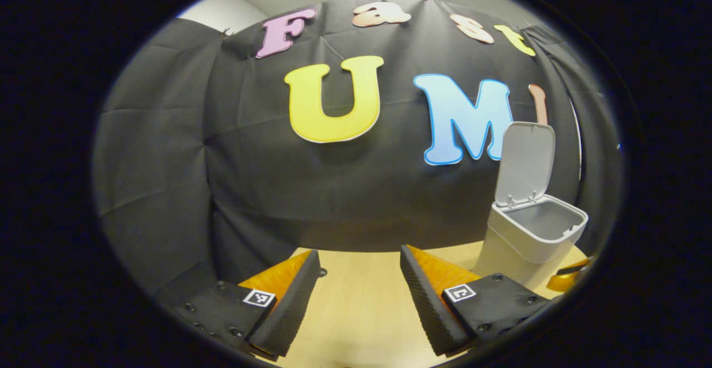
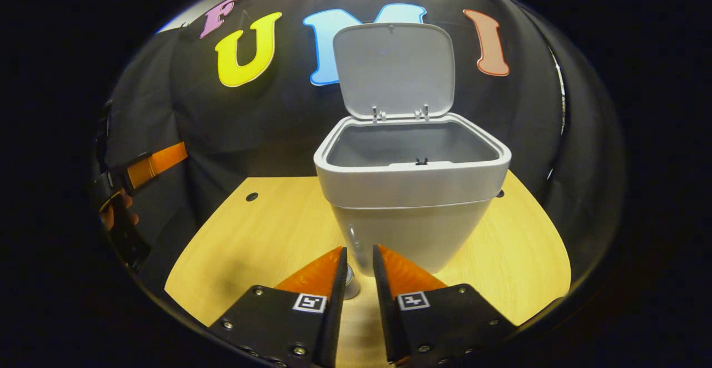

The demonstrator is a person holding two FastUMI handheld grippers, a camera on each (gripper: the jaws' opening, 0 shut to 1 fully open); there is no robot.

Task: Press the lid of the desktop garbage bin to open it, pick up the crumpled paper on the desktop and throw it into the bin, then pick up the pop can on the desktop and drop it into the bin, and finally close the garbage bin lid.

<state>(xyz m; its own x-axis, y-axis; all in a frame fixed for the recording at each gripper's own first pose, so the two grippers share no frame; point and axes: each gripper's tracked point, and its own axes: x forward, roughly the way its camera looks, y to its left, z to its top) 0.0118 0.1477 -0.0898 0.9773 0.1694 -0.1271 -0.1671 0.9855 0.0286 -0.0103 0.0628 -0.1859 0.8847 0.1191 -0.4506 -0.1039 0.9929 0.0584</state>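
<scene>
Your bin (image 2: 411,190) stands on the desk (image 2: 267,229) dead ahead of the right gripper (image 2: 359,279), at twelve o'clock in the right gripper view, with its lid (image 2: 394,70) swung fully upright on the two rear hinges and the grey well open and, as far as you can see into it, empty. From the left gripper (image 1: 361,296) the same bin sits off at about three o'clock, near the desk's far edge. The left jaws are spread wide with nothing between them but bare desk. The right jaws are drawn close, a narrow gap left between them, and hold nothing; just beyond their tips, at the foot of the bin, a small rounded silvery thing (image 2: 350,283) peeks through, too hidden to name. By the look of it the opening step is done and the paper comes next. Crumpled paper should be near weightless and soft, so pinch across its bulk and expect it to give. The can will likely be light, thin-walled and slick: take it across the middle of the body, squarely, and squeeze gently or it may dent or squirt out. The lid looks like light stiff plastic on small hinges, so push it down from its top edge, not hard.
</scene>
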